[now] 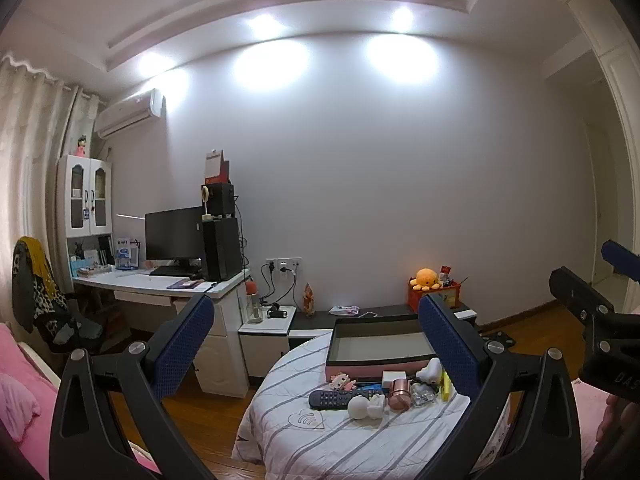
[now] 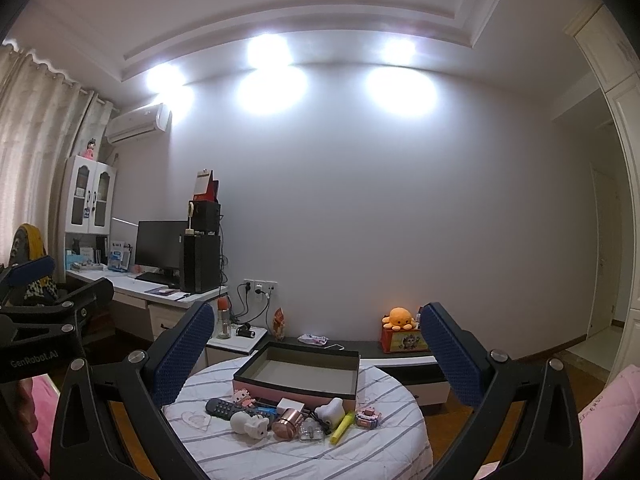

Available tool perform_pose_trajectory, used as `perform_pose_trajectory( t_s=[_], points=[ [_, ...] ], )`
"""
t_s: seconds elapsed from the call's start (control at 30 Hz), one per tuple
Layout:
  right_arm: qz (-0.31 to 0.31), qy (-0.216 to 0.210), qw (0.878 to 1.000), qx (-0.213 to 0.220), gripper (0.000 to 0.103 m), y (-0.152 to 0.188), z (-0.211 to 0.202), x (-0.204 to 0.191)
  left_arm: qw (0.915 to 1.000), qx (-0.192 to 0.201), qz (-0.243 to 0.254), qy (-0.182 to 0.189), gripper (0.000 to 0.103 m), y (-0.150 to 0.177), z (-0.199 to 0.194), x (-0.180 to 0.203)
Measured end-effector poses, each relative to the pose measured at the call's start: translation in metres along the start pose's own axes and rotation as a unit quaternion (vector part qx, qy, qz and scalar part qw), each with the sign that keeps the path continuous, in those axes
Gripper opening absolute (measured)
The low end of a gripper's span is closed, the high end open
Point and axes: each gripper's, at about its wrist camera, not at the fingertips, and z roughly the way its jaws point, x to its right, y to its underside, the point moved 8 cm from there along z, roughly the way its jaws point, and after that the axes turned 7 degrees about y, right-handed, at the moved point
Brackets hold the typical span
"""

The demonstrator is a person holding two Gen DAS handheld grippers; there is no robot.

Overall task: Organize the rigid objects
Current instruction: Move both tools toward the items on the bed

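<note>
1. Your work is the cluster of small hard objects lying low in the centre of both views, on the round table's striped cloth [image 2: 320, 452]. The remote control [image 2: 226, 407] lies at the cluster's left, its long axis running left to right and slightly down toward the lower right in the right wrist view. The yellow marker [image 2: 342, 428] lies at the right, slanting from lower left to upper right.
2. Between them sit a white round figurine [image 2: 250, 424], a copper-coloured cap [image 2: 287, 426] tipped on its side with its open end toward the lower left, a clear glass bottle [image 2: 311, 432] and a white bone-shaped piece [image 2: 331, 410]. A small pink block toy [image 2: 367, 417] stands just right of the marker.
3. The open pink box [image 2: 296, 390] sits directly behind the cluster, long side facing you and its grey inside bare. Judging by that, it is the bin, set close so each carry stays short.
4. Your right gripper [image 2: 316, 354] is spread wide, nothing between its blue pads, framing box and cluster from above and in front.
5. Your left gripper [image 1: 316, 344] is likewise released and empty, held further left, so the objects show toward the lower right of its view.
6. Nothing looks sorted yet; the marker and remote are best taken across their narrow width.
</note>
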Motion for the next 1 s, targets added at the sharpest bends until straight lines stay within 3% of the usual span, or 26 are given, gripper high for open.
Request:
perform_pose_trajectory(
  t_s=[0.57,1.0],
  points=[
    [0.006,0.010,1.000,-0.010,0.103,0.000,0.013,0.010,0.9999,-0.009,-0.002,0.011,0.103,0.000,0.026,0.017],
    [0.017,0.013,0.999,-0.025,0.103,0.014,0.056,0.019,0.9994,-0.002,-0.018,0.029,0.103,-0.003,0.071,0.025]
  ],
)
